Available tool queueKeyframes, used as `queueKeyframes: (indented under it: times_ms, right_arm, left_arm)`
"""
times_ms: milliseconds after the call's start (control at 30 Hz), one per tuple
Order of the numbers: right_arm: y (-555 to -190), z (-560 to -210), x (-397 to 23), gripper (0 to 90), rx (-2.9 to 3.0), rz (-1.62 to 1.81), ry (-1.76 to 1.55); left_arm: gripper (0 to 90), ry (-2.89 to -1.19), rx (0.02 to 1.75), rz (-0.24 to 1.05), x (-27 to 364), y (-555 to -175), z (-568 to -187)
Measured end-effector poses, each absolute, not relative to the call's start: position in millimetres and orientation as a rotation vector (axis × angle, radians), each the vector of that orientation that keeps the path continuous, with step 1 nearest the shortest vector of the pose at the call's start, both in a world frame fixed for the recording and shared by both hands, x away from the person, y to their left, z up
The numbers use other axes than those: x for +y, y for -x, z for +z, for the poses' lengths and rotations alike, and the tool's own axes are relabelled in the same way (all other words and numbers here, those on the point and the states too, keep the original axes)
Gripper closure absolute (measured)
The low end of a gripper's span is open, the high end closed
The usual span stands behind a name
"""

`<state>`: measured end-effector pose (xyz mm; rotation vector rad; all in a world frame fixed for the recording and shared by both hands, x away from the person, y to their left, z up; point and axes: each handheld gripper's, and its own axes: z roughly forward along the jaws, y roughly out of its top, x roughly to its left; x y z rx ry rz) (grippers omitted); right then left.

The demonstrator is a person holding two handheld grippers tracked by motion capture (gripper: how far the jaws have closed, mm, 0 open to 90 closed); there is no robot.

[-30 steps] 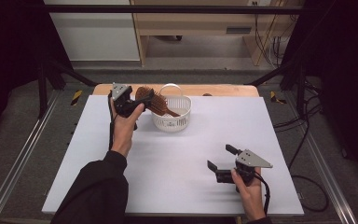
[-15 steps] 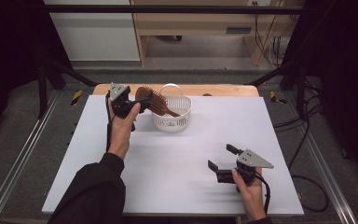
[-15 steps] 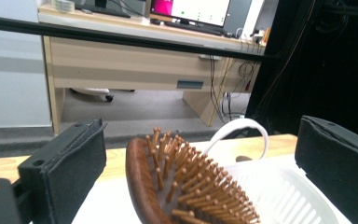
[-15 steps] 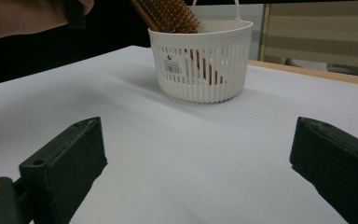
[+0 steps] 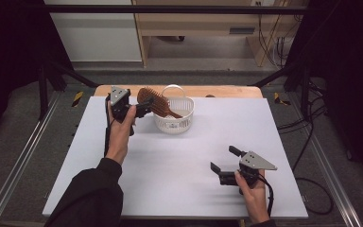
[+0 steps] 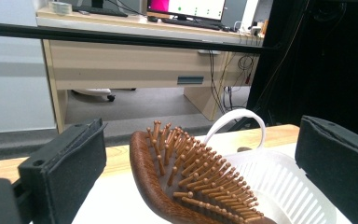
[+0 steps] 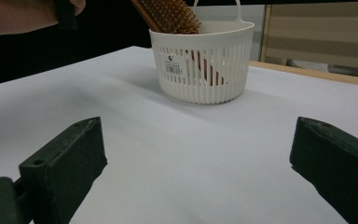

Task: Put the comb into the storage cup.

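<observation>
A brown wooden hairbrush (image 5: 153, 100) leans in a white slatted basket (image 5: 174, 124) at the back of the white table top, with its bristled head sticking out over the rim to the left. My left gripper (image 5: 145, 107) is at that head, open. In the left gripper view the brush (image 6: 191, 177) lies between the wide-apart jaws of the left gripper (image 6: 203, 156), and neither pad touches it. My right gripper (image 5: 224, 159) rests open near the front right with nothing in it. Its own view looks at the basket (image 7: 200, 70) and the brush (image 7: 168, 14) far off.
A white sheet (image 5: 184, 170) covers the table, and a wooden strip (image 5: 217, 91) shows along the far edge. Metal frame rails (image 5: 23, 161) run down both sides. A desk (image 6: 135, 65) stands behind the table. The hand holding the left gripper (image 7: 28, 14) reaches in from the left.
</observation>
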<state>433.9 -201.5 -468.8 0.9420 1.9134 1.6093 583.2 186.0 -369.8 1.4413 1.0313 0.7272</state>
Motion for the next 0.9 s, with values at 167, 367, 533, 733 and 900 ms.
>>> queueKeyframes:
  times_ms: [167, 367, 533, 733, 900]
  right_arm:
    - [-434, -469, -202, 3.9, 1.912, 1.608, -0.940]
    - [-435, -469, -202, 3.9, 1.913, 1.606, -0.941]
    - [-433, -468, -202, 3.9, 1.909, 1.603, -0.940]
    - [-433, -469, -200, 3.9, 1.911, 1.601, -0.939]
    - [-434, -469, -200, 3.9, 1.913, 1.602, -0.939]
  left_arm:
    - [2.1, -1.446, 1.018, 0.728, 183, -583, -369]
    - [2.0, -1.456, 1.009, 0.732, 181, -581, -368]
    - [2.2, -1.459, 1.008, 0.733, 181, -578, -368]
    - [2.3, -1.462, 0.991, 0.734, 181, -572, -367]
    - [2.2, -1.450, 0.994, 0.738, 185, -571, -367]
